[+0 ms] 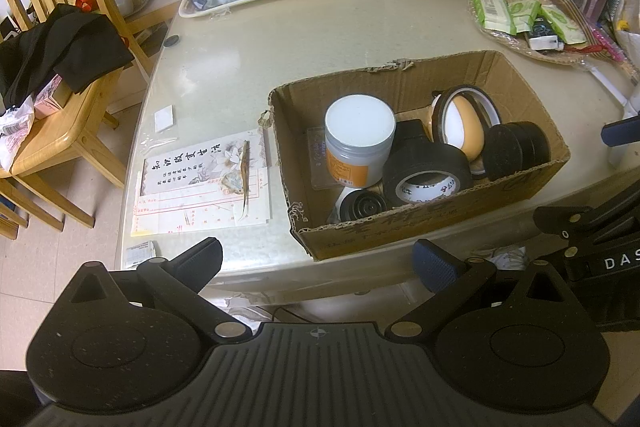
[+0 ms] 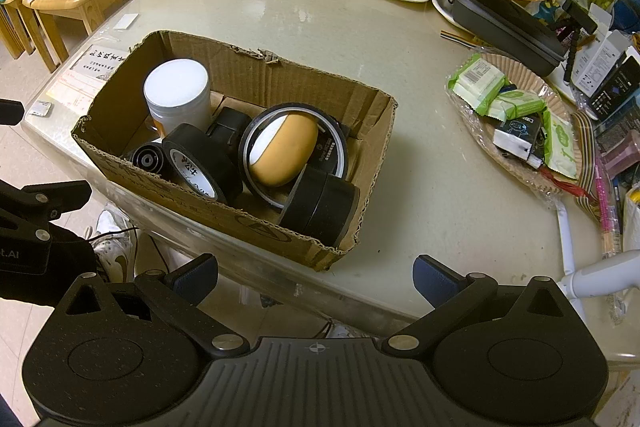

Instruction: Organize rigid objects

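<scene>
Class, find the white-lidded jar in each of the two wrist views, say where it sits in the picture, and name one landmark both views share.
Left wrist view: the jar stands just right of picture centre, at the left end of the cardboard box.
Right wrist view: the jar is left of centre, in the box's far left corner.
Shared landmark: the orange and white egg resting inside a thin tape ring.

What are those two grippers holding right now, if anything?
Nothing. The left gripper and the right gripper are both open and empty, short of the cardboard box of tape rolls.
</scene>
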The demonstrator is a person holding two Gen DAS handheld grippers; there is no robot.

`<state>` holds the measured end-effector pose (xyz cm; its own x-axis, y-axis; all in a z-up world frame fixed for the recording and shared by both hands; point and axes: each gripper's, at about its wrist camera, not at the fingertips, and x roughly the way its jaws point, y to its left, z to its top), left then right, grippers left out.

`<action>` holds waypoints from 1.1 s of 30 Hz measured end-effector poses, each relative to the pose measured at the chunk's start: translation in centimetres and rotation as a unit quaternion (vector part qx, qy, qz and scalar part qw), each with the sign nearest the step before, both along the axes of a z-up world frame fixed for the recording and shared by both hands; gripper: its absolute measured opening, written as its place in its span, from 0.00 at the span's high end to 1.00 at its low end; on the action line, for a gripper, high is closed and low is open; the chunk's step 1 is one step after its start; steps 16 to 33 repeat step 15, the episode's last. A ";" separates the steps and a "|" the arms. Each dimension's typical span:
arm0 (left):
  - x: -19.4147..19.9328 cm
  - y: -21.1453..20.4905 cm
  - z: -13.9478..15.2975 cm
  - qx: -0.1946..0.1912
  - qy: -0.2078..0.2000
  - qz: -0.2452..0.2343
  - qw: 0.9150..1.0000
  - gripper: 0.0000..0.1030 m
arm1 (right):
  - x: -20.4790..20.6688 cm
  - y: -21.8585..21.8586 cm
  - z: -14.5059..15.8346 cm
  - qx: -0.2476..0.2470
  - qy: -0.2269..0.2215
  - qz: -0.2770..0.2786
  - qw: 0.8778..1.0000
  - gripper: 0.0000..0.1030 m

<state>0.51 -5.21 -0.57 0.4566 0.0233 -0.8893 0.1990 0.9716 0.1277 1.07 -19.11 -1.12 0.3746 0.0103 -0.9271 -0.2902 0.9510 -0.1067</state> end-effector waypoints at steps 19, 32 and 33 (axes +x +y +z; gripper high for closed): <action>0.0 0.2 0.1 -0.023 -0.002 0.004 1.000 0.00 | 0.0 0.0 0.0 0.000 0.000 -0.001 1.000 0.00; 0.0 0.2 0.1 -0.023 -0.002 0.004 1.000 0.00 | 0.0 0.0 0.0 0.000 0.000 -0.001 1.000 0.00; 0.0 0.2 0.1 -0.023 -0.002 0.004 1.000 0.00 | 0.0 0.0 0.0 0.000 0.000 -0.001 1.000 0.00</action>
